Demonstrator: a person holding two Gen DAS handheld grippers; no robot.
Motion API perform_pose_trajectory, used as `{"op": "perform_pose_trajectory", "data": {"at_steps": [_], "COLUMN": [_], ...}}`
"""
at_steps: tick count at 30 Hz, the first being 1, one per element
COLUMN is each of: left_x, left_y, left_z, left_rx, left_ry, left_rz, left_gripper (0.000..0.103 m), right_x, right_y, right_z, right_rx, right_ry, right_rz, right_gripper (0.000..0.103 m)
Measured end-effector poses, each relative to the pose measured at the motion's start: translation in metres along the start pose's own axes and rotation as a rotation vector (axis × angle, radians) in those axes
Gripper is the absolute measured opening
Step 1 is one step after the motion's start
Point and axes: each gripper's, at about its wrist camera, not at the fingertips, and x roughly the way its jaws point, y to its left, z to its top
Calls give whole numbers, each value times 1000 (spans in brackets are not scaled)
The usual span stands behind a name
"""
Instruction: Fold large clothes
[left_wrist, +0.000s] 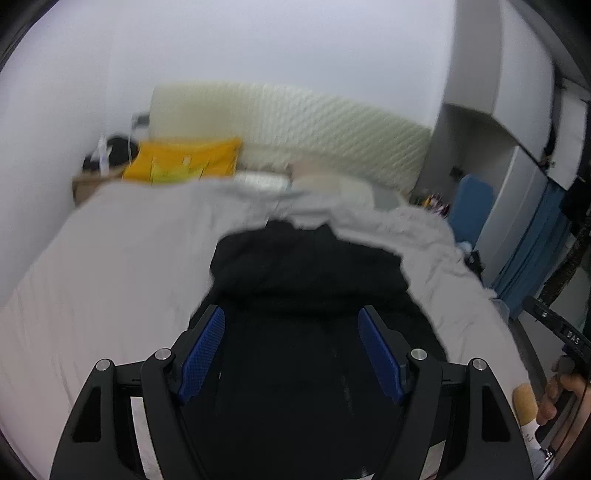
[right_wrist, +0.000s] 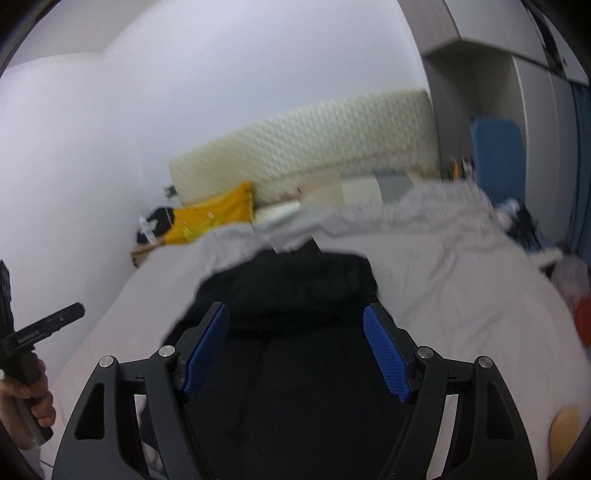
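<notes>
Blue-padded left gripper (left_wrist: 291, 350) and right gripper (right_wrist: 295, 350) both stand wide apart with nothing pinched, above a black garment (left_wrist: 306, 266) spread on the bed (left_wrist: 110, 266)'s pale grey sheet, before a yellow pillow (left_wrist: 184, 162) and cream headboard (left_wrist: 314, 118).

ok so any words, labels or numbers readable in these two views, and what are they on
"DAS", white letters on the black body of the right gripper, seen at the left wrist view's right edge.
White lettering on the black body of the left gripper, at the right wrist view's left edge: too blurred to read.
Pale marks on the yellow fabric bag by the white wall: too blurred to read.
</notes>
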Motion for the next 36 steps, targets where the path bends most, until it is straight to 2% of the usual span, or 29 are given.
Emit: {"op": "perform_pose_trajectory", "data": {"at_steps": [4, 7, 10, 16, 18, 20, 23, 25, 28, 32, 34, 36], "left_x": [41, 69, 91, 124, 135, 140, 147, 151, 158, 182, 199, 206], "left_y": [34, 64, 86, 135, 157, 176, 192, 197, 208, 222, 221, 219], "left_z": [-31, -57, -76, -116, -129, -136, -143, -148, -153, -167, -171, -175], "left_rx": [-65, -146, -187, -276, -364, -472, -532, -575, -623, -686, -683, -681], "left_ry": [88, 174, 236, 372, 433, 458, 495, 518, 537, 607, 660, 677], "left_rz": [7, -32, -24, 4, 7, -36, -40, -44, -5, -18, -61, -61], "left_gripper": [75, 75, 75, 75, 75, 75, 75, 80, 80, 80, 80, 80], "right_x": [32, 53, 73, 106, 117, 126, 134, 141, 149, 155, 153, 150], "right_y": [-37, -62, -92, -150, -166, -179, -186, -189, -192, -187, -182, -179], "right_z": [-31, -51, -71, -110, -128, -142, -153, -158, -165, -169, -167, -164], "right_rx": [50, 90, 148, 372, 444, 499, 536, 551, 568, 594, 597, 609], "right_ry": [117, 211, 299, 459, 512, 556, 599, 619, 654, 677, 668, 648], "right_rz": [-10, -12, -27, -17, -22, -19, -8, -5, -8, 94, 147, 204], "right_gripper": [74, 74, 74, 75, 75, 76, 76, 79, 80, 83, 84, 84]}}
